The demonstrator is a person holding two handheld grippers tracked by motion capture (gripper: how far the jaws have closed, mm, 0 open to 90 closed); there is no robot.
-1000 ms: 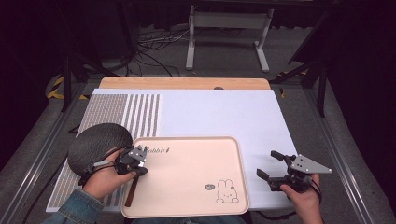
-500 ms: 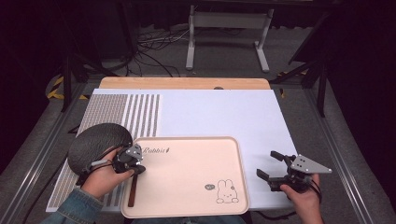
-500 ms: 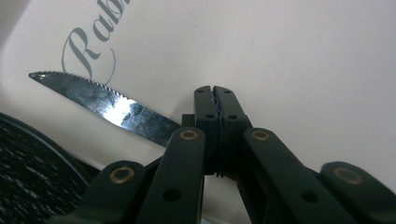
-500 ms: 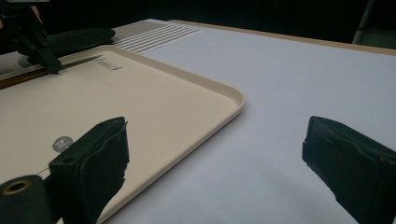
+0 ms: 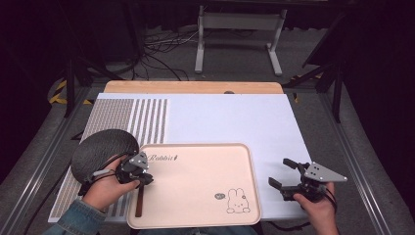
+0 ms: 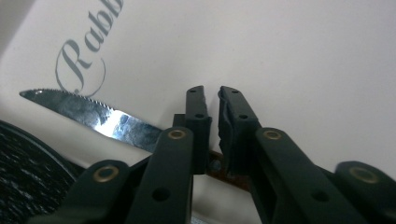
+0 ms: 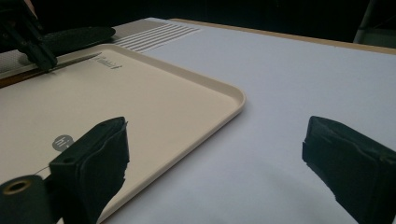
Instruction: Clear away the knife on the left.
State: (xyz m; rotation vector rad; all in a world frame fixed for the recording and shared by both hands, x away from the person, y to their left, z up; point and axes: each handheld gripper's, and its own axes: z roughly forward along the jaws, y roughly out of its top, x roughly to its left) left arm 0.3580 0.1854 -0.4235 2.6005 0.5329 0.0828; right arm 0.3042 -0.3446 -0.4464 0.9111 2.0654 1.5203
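My left gripper (image 5: 139, 177) sits low over the near-left edge of the tray (image 5: 205, 196), and a knife (image 6: 100, 117) lies under it. The blade is bright, mottled steel with fine saw teeth along one edge, tapering to a slim point; the handle (image 5: 139, 203) is a narrow dark brown bar, wood by the look of it. In the high view the knife's long axis runs along the tray's left rim, handle toward me, blade away toward the grey "Rabbit" lettering (image 5: 164, 157). My left jaws have just been easing apart: they stand narrow, a slim slot between the ribbed black pads, straddling the knife where blade meets handle. Whether the pads press on it I can't quite tell from this angle; I read a gap.

The tray is smooth, matte, pale pink, a rounded rectangle with a low raised lip and a little line-drawn rabbit (image 5: 237, 201) near its right front corner. Just left of my left hand (image 5: 105, 188) lies a dark, speckled, rough-textured round plate (image 5: 100, 149), close beside the blade. Under everything is a flat white surface (image 5: 235, 117) with a panel of fine grey stripes (image 5: 142, 122) on its left.

My right gripper (image 5: 288, 177) hovers off the tray's right side, jaws wide with nothing between them, above bare white surface.
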